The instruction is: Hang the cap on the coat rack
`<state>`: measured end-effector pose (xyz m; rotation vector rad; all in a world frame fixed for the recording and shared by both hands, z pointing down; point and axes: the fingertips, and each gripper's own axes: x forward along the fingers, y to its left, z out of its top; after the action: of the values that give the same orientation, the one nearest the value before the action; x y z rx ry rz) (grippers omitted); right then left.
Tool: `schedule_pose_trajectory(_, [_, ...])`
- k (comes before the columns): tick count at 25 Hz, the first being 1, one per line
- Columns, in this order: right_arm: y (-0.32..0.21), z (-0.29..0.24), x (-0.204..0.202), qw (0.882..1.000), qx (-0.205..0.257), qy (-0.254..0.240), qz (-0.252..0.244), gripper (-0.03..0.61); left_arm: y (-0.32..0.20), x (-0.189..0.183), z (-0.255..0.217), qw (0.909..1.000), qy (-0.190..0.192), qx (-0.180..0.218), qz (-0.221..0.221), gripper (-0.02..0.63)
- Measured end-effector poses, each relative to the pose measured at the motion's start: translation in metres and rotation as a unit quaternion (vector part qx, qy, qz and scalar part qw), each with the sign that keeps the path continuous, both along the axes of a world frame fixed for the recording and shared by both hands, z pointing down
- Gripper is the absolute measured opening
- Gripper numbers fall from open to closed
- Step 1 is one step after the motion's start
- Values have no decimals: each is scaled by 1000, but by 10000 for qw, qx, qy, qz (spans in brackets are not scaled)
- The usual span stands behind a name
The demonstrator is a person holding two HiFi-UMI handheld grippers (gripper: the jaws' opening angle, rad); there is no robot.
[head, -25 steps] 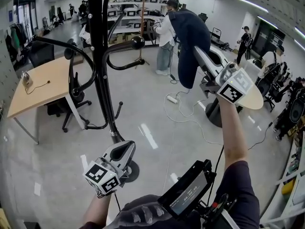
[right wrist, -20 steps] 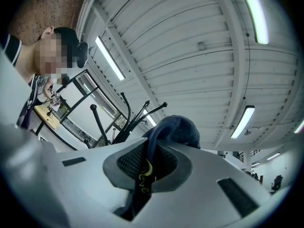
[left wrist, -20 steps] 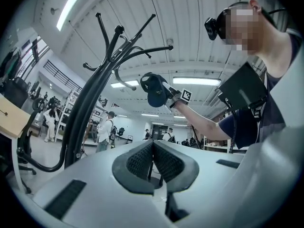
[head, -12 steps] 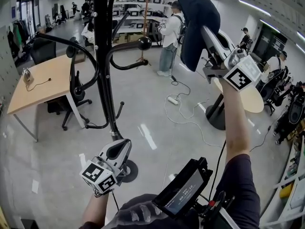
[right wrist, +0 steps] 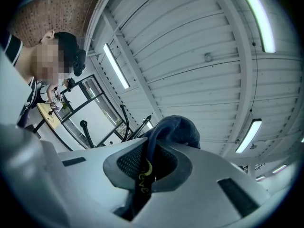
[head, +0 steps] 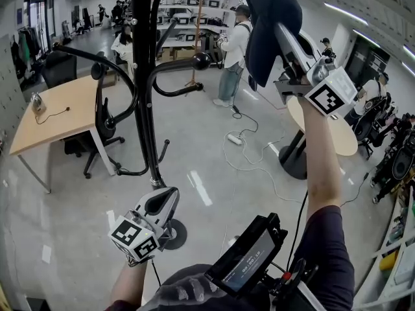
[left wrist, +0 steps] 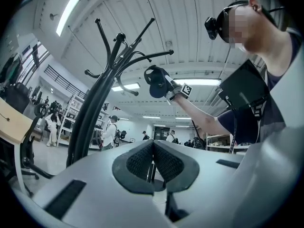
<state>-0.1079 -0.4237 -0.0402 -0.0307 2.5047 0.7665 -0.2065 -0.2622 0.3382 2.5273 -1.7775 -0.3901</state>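
Two claws of mine show in the head view. My right gripper (head: pixel 277 28) is raised high with the dark cap (head: pixel 264 18) hanging from it, near the top of the black coat rack (head: pixel 146 109) but apart from its hooks. My left gripper (head: pixel 162 203) sits low beside the rack's pole, near its base. In the left gripper view my jaws are pressed together, nothing between them. In the right gripper view my jaws are clamped on the cap's edge, its crown bulging beyond them.
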Motion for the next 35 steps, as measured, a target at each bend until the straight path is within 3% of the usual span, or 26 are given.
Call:
schedule_pose_trajectory(21, [45, -36, -6, 9982, 574, -171, -72, 17, 9, -8, -3, 9999, 29, 103, 6, 8])
schedule_pose_trajectory(35, [44, -15, -16, 9991, 375, 31, -198, 17, 13, -8, 4, 9999, 101, 28, 0, 8])
